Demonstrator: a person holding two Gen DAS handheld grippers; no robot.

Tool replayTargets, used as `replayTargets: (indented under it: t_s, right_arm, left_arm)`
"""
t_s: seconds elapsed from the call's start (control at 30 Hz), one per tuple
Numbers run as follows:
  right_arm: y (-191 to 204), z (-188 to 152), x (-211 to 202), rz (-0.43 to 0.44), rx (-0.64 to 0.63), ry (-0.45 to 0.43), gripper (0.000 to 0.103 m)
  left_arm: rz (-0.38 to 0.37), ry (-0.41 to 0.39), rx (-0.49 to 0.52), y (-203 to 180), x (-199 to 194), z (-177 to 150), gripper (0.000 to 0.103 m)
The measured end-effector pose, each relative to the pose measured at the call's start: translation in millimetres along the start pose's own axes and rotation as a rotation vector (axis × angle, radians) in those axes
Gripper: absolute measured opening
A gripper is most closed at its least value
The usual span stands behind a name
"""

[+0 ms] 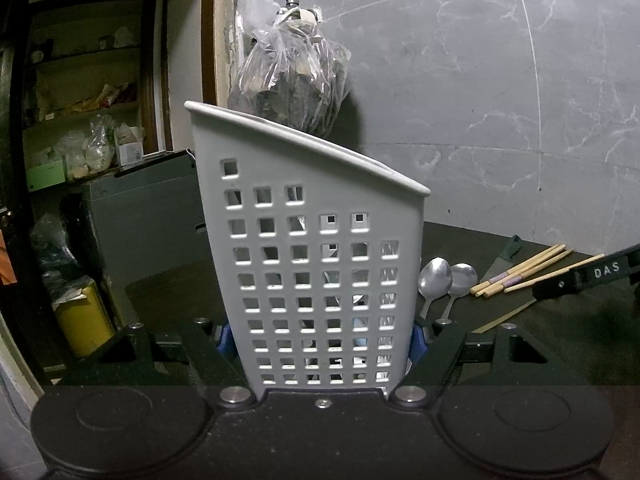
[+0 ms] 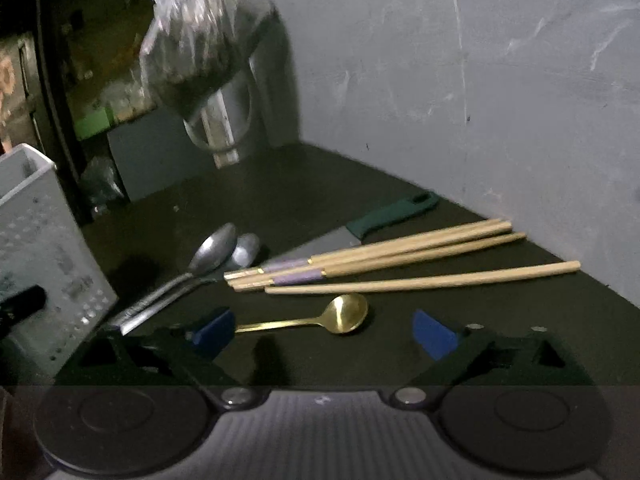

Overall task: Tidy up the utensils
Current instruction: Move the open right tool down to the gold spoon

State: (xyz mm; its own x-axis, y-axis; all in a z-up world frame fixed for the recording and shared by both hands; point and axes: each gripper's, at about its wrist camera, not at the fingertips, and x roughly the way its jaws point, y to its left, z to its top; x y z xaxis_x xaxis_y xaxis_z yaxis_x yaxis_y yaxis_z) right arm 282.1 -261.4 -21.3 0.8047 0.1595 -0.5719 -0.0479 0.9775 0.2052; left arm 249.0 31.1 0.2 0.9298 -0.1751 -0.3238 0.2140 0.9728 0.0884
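Observation:
A white perforated utensil holder [image 1: 312, 248] stands upright on the dark counter [image 1: 172, 292], and my left gripper [image 1: 320, 342] is shut on its lower sides with the blue pads pressing in. Behind it to the right lie two silver spoons [image 1: 448, 280] and wooden chopsticks [image 1: 532, 266]. In the right wrist view my right gripper [image 2: 324, 334] is open just above the counter. A gold spoon [image 2: 344, 314] lies between its blue pads, untouched. Farther off lie silver spoons [image 2: 212, 250], chopsticks [image 2: 400, 256] and a green-handled knife [image 2: 392, 210]. The holder [image 2: 44, 248] is at the left.
A plastic bag [image 1: 288, 80] hangs from a tap on the grey marble wall [image 1: 480, 80]. A steel vessel [image 2: 224, 120] stands at the counter's back. Cluttered shelves [image 1: 88, 100] and a yellow container [image 1: 84, 320] lie beyond the counter's left edge.

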Motion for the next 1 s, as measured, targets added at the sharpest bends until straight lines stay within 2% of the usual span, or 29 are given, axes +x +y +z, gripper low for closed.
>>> replayTargets:
  t_s: [0.13, 0.23, 0.33, 0.4, 0.47, 0.83, 1.0]
  right_arm:
    - [-2, 3, 8, 0.001, -0.007, 0.011, 0.080]
    - [-3, 5, 10, -0.001, -0.011, 0.011, 0.077]
    - [-1, 5, 11, -0.011, -0.028, 0.013, 0.067]
    - [1, 5, 11, -0.011, -0.044, 0.016, 0.067]
    - [5, 5, 11, -0.001, -0.066, 0.020, 0.060]
    - [42, 1, 16, 0.052, -0.243, 0.044, 0.055]
    - [50, 4, 19, 0.081, -0.265, 0.046, 0.054]
  left_arm:
    - [0.001, 0.005, 0.001, -1, 0, 0, 0.076]
    - [0.002, 0.007, 0.000, -1, 1, 2, 0.076]
    - [0.002, 0.008, 0.000, -1, 1, 2, 0.076]
    - [0.003, 0.009, 0.001, -2, 1, 2, 0.076]
    - [0.003, 0.010, -0.001, -2, 1, 2, 0.076]
    - [0.003, 0.012, 0.000, -2, 2, 3, 0.076]
    - [0.003, 0.013, 0.000, -2, 2, 2, 0.076]
